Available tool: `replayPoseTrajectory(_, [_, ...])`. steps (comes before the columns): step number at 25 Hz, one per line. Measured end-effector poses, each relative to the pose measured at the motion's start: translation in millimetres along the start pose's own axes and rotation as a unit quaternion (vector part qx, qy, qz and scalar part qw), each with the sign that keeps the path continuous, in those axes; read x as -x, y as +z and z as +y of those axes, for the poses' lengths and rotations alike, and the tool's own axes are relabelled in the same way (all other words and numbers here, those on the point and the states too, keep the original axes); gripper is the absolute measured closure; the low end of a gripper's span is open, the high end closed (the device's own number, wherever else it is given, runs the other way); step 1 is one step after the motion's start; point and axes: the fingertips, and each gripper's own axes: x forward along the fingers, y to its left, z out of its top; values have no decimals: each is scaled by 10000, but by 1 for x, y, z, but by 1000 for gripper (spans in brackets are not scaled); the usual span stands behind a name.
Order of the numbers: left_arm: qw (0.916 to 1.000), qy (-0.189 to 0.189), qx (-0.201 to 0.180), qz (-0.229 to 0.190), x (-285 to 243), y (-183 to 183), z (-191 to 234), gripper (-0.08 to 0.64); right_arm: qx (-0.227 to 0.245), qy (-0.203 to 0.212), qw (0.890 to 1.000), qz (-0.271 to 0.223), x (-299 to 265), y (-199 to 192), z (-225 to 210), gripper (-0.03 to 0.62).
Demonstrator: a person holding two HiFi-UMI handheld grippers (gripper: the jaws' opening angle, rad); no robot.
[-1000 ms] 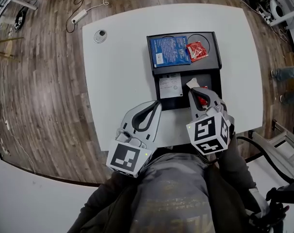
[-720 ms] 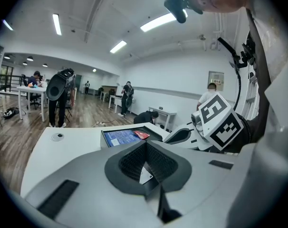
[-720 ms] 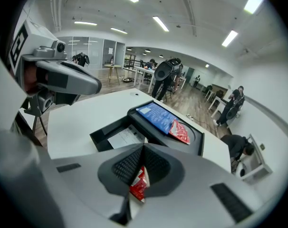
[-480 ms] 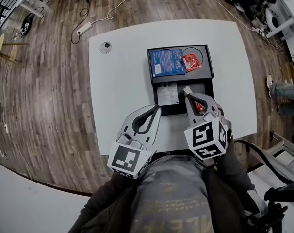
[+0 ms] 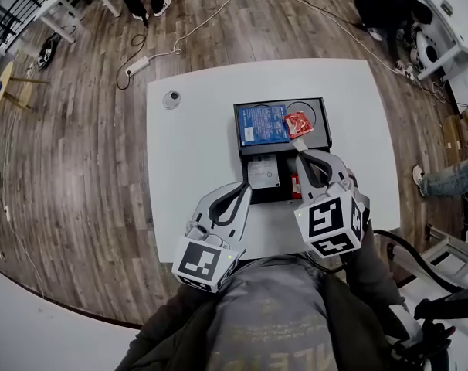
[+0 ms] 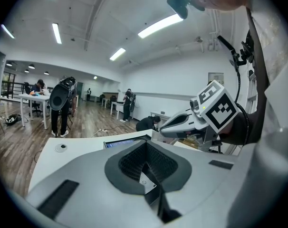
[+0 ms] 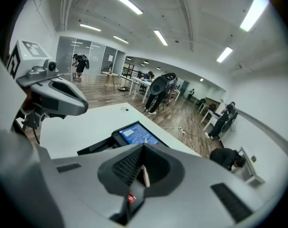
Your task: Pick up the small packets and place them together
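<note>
A black tray point(image 5: 237, 130) is seen on a white table point(image 5: 188, 168), with a small round disc point(image 5: 171, 99) lying on the table to the far left of it. In the tray's far left compartment a blue packet point(image 5: 262, 124) is laid flat, and in the far right compartment a red packet point(image 5: 298, 122) is seen, just beside the blue one. A white card point(image 5: 263, 174) is seen in the near left compartment.

The right gripper point(image 5: 302, 151) is held over the right side of the tray, with its tips near the red packet. Its jaws are closed on a thin packet point(image 7: 145, 175), which is seen edge-on in the right gripper view: white along its edge, with a red patch lower down. In the head view only a white corner of the thin packet point(image 5: 299, 143) is shown past the jaw tips. A bit of red is also seen in the near right compartment, just left of this gripper; what it is cannot be told.

The left gripper point(image 5: 245, 186) is held at the near left corner of the tray, its tips near the card. Its jaws are brought together and nothing is gripped between them.
</note>
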Motion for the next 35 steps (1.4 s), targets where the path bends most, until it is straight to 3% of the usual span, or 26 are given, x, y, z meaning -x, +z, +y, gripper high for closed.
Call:
replayPoseTrajectory(18, [9977, 119, 501, 437, -31, -23, 51, 557, -282, -563, 9979, 166, -66, 12, -79, 591])
replayPoseTrajectory(29, [9944, 246, 793, 656, -39, -41, 75, 557, -603, -88, 9976, 325, -110, 9, -56, 590])
replayPoseTrajectory(35, [9936, 276, 850, 687, -40, -46, 76, 557, -560, 127, 9978, 316, -120, 7, -42, 589])
